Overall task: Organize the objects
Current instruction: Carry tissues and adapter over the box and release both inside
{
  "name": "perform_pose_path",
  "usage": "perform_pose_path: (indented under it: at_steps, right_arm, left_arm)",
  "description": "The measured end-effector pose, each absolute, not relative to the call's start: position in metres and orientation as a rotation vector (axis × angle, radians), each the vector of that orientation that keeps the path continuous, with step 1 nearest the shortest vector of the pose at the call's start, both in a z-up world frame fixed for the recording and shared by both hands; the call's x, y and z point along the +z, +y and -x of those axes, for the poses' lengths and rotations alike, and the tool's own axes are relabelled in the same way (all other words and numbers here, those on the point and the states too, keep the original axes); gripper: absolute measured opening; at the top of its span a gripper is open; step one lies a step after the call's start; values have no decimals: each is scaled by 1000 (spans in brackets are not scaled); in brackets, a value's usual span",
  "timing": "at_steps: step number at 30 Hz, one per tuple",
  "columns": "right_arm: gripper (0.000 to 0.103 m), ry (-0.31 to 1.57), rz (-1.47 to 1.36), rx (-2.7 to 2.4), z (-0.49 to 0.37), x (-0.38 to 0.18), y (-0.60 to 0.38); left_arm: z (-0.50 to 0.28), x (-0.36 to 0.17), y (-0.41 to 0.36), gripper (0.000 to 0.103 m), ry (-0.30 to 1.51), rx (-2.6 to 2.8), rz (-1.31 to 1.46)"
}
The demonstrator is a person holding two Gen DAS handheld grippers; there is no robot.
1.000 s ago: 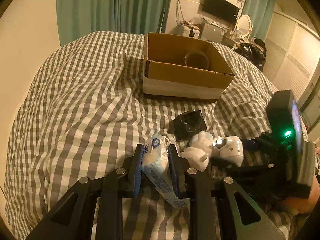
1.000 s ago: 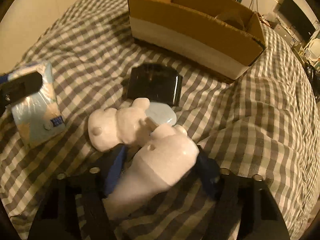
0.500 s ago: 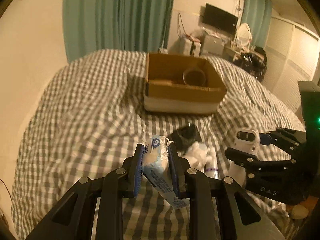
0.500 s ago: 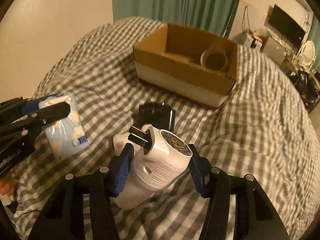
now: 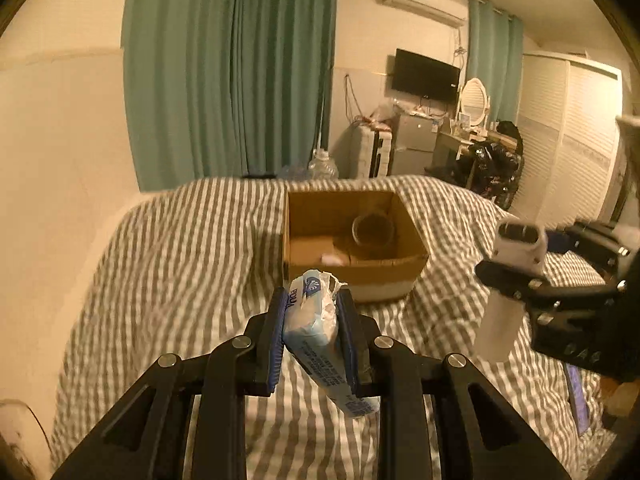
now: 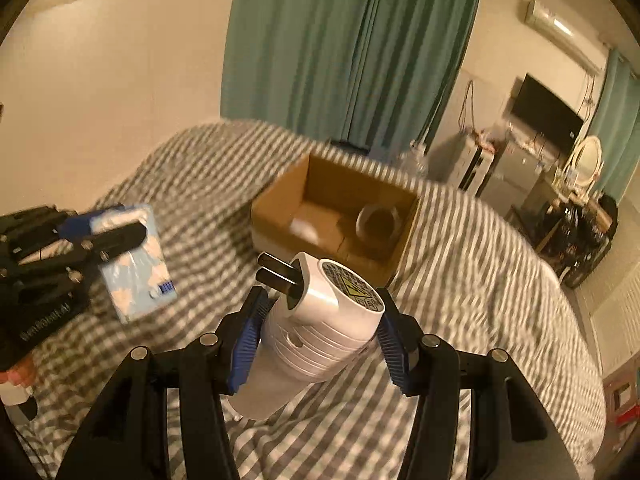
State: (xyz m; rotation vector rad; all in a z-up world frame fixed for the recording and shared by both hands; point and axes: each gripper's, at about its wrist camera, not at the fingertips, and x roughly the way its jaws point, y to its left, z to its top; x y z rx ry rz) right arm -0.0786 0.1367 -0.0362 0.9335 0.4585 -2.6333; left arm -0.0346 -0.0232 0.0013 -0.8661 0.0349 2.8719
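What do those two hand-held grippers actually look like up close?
Both are black, angular linkages with round silver pivot screws. The left hand-held gripper and right hand-held gripper have two flat fingers lined with ribbed blue pads. White lettering marks the bodies. No cables show.

Gray-and-white checked bedspread [image 5: 180,264] over the bed, rumpled. Behind it, teal curtains [image 5: 232,68] floor-length against a cream wall [image 5: 64,128]. High on the far wall, white air conditioner [image 5: 424,0]. Below that, black wall-mounted TV [image 5: 426,76], off. Second teal curtain [image 5: 494,68] to the right of the TV. Oval mirror [image 5: 475,101] on a cluttered dresser [image 5: 460,140]. Small silver fridge [image 5: 412,144] beside the dresser. Black bags [image 5: 492,168] piled near it. White louvered wardrobe doors [image 5: 572,132] along the right side. Clear water jug [image 5: 322,166] behind the bed, partly hidden.
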Motion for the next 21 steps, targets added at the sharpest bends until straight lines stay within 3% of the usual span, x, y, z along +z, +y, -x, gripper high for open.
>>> perform_pose_path:
  at_steps: [5,21]
  right_arm:
    - [54,451,-842,-2656,87,5,144]
    - [54,454,-752,-2694,187,59,164]
  left_arm:
    - [55,31,-5,24,140,2879,779]
    - [194,70,24,24,143,2834,830]
